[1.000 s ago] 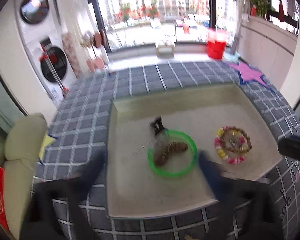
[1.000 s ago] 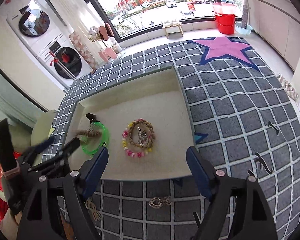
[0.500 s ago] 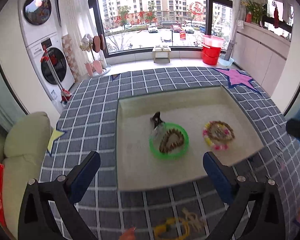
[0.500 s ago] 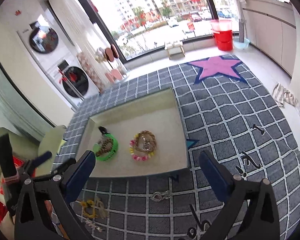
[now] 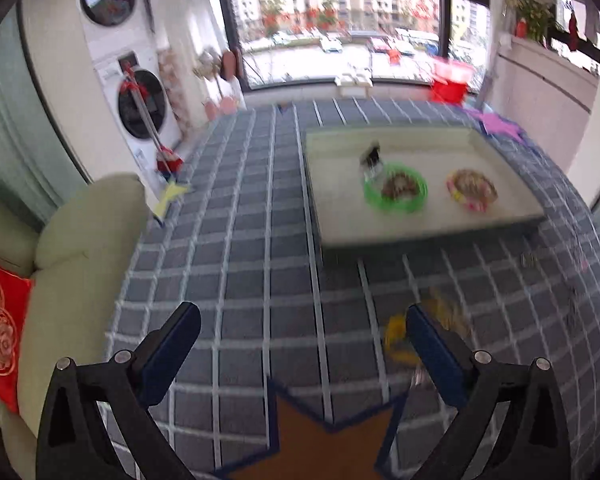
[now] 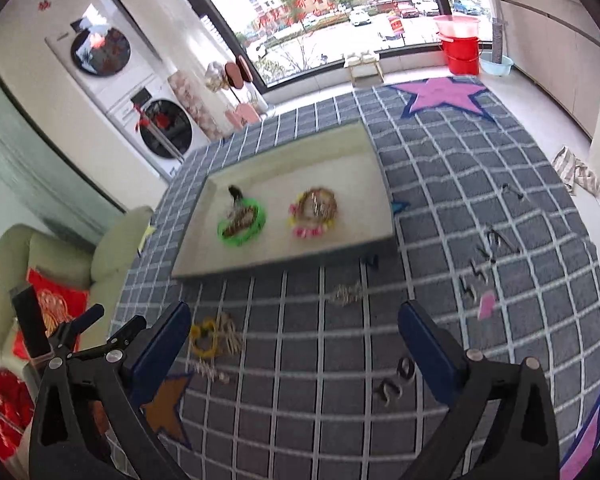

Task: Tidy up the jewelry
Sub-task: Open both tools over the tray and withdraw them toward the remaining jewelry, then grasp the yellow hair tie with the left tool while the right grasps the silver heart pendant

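partly done, judging by the green bangle (image 6: 242,226) and beaded bracelet (image 6: 314,213) lying in the cream tray (image 6: 374,168), with yellow jewelry (image 6: 214,336) and a silver chain (image 6: 346,293) left on the checked mat (image 6: 500,152), left gripper (image 5: 300,334) and right gripper (image 6: 294,326) both wide and empty.

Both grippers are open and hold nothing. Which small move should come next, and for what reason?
Probably lower the left gripper toward the yellow bracelet on the grid cloth and close on it. It lies outside the tray, where the green bangle and beaded bracelet already sit, and it is nearest that gripper's right finger.
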A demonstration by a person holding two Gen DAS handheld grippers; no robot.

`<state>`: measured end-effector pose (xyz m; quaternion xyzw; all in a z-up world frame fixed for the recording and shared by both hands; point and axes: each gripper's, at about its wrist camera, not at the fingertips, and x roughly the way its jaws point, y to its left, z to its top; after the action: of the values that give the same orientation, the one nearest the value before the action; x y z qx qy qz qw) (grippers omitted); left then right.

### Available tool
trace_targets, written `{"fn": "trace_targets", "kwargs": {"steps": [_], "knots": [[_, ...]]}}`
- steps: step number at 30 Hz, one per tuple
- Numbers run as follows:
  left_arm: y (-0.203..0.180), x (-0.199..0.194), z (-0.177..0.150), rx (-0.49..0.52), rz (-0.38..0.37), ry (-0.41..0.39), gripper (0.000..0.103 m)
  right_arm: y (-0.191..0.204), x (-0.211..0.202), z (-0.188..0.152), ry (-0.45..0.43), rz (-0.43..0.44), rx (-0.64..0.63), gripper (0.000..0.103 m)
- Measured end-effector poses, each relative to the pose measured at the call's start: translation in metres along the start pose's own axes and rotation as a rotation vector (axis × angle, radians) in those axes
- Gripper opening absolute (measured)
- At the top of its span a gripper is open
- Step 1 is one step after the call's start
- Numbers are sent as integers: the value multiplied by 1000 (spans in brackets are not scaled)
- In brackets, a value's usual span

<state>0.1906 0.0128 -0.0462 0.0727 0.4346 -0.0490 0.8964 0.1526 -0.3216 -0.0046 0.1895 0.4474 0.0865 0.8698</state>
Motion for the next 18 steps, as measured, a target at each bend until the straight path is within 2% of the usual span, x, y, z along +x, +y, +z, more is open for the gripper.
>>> {"fn": "trace_targets", "kwargs": {"steps": [3, 7, 14, 18], "knots": [[-4, 8, -17, 39, -35, 44, 103, 2, 7, -14, 44, -28, -8, 103], [-13, 13, -29, 86, -47, 61, 103, 5, 20, -34, 109, -41, -18, 103], [-14, 30, -23, 80, -102, 102, 103, 32, 31, -60, 162, -67, -154, 103], [-18, 38, -19, 95, -132, 106, 103, 40, 33, -66, 177, -54, -211, 103]]}}
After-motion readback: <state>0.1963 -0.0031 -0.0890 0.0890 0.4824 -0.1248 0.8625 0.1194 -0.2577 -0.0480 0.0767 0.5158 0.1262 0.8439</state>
